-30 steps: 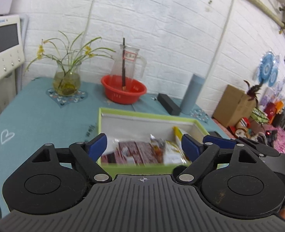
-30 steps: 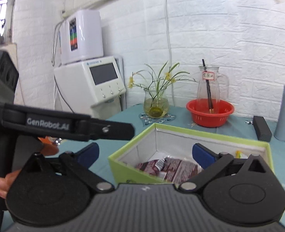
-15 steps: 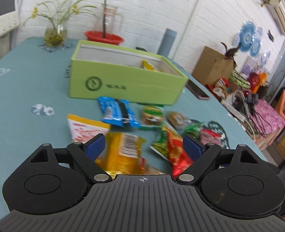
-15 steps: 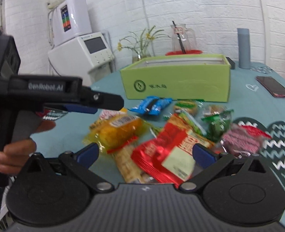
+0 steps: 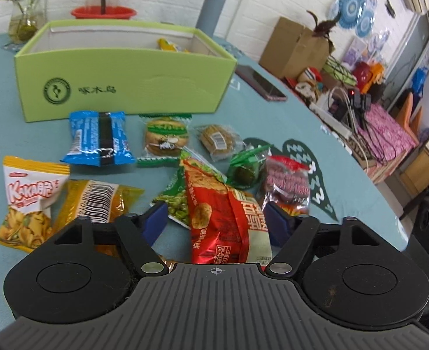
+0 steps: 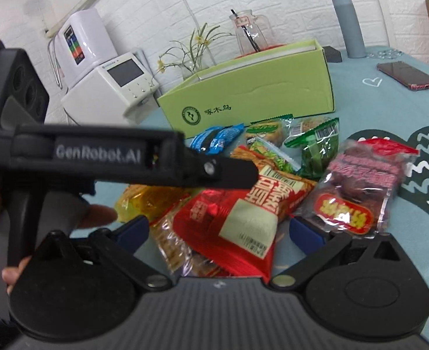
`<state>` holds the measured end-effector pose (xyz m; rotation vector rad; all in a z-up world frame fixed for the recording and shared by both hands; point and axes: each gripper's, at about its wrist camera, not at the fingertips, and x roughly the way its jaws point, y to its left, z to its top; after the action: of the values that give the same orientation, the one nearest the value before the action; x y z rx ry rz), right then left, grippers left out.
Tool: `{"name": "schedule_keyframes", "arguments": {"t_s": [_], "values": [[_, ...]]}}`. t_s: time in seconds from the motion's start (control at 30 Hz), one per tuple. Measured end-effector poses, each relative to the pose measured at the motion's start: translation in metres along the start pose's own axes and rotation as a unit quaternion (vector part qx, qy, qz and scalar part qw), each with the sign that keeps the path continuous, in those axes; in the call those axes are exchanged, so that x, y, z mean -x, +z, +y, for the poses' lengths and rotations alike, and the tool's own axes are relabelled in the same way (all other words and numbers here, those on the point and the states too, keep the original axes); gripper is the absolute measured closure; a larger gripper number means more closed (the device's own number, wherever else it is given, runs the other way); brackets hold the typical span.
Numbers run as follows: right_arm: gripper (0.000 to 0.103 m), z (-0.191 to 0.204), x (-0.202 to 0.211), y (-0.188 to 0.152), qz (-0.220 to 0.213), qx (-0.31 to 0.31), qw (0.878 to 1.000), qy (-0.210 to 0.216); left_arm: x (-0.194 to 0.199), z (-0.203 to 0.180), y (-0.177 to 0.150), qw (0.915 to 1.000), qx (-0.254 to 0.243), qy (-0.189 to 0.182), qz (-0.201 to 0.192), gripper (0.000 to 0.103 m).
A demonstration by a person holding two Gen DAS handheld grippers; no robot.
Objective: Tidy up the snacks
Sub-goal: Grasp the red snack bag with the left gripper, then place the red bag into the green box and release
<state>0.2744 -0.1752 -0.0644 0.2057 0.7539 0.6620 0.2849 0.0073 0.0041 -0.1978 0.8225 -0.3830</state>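
Closing, the left gripper (image 5: 216,223) straddles the red packet (image 5: 226,213) without pressing it. The right gripper (image 6: 219,232), wider, also closes around it, mid-worktop (image 5: 16,122).

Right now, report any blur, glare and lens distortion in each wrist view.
Left wrist view: fisheye bends the green box rim and wall; snacks sharp; foil glare on the red snack packet. Right wrist view: the left gripper crosses close and soft, its lettering blurred; glare on the clear packet of dark red sweets; brick lines curve.
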Motion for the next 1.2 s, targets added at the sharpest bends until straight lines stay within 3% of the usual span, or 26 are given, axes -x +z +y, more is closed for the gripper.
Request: {"name": "schedule_keyframes", "arguments": {"t_s": [0.03, 0.1, 0.27, 0.47, 0.67, 0.8, 0.9, 0.97, 1.0, 1.2], "values": [[0.022, 0.001, 0.0, 0.001, -0.001, 0.008, 1.0, 0.001, -0.003, 0.001, -0.001, 0.9999, -0.002, -0.006, 0.013, 0.081], [0.026, 0.008, 0.007, 0.002, -0.003, 0.023, 1.0, 0.001, 0.003, 0.007, -0.006, 0.9997, 0.01, -0.014, 0.016, 0.083], [0.029, 0.032, 0.015, 0.025, -0.04, 0.076, 0.996, 0.008, 0.036, 0.013, 0.013, 0.9992, 0.016, -0.015, -0.035, 0.083], [0.029, 0.046, -0.026, 0.104, -0.066, 0.166, 0.984, 0.006, 0.046, 0.035, 0.087, 0.9951, 0.007, 0.019, -0.097, 0.079], [0.029, 0.037, -0.103, 0.187, -0.044, 0.178, 0.983, 0.009, 0.008, 0.079, 0.17, 0.9932, 0.018, 0.052, -0.103, 0.079], [0.028, 0.023, -0.15, 0.214, -0.008, 0.171, 0.985, 0.011, -0.027, 0.109, 0.197, 0.9933, 0.032, 0.071, -0.086, 0.08], [0.026, 0.017, -0.178, 0.219, 0.01, 0.174, 0.985, 0.006, -0.053, 0.129, 0.204, 0.9941, 0.038, 0.077, -0.065, 0.076], [0.025, 0.013, -0.184, 0.219, 0.007, 0.17, 0.985, 0.009, -0.061, 0.139, 0.202, 0.9939, 0.045, 0.08, -0.061, 0.063], [0.022, 0.012, -0.181, 0.219, 0.0, 0.169, 0.986, 0.01, -0.059, 0.142, 0.199, 0.9935, 0.05, 0.078, -0.066, 0.051], [0.01, 0.018, -0.113, 0.21, -0.072, 0.192, 0.979, -0.005, -0.003, 0.12, 0.18, 0.9879, 0.033, 0.071, -0.134, 0.036]]}}
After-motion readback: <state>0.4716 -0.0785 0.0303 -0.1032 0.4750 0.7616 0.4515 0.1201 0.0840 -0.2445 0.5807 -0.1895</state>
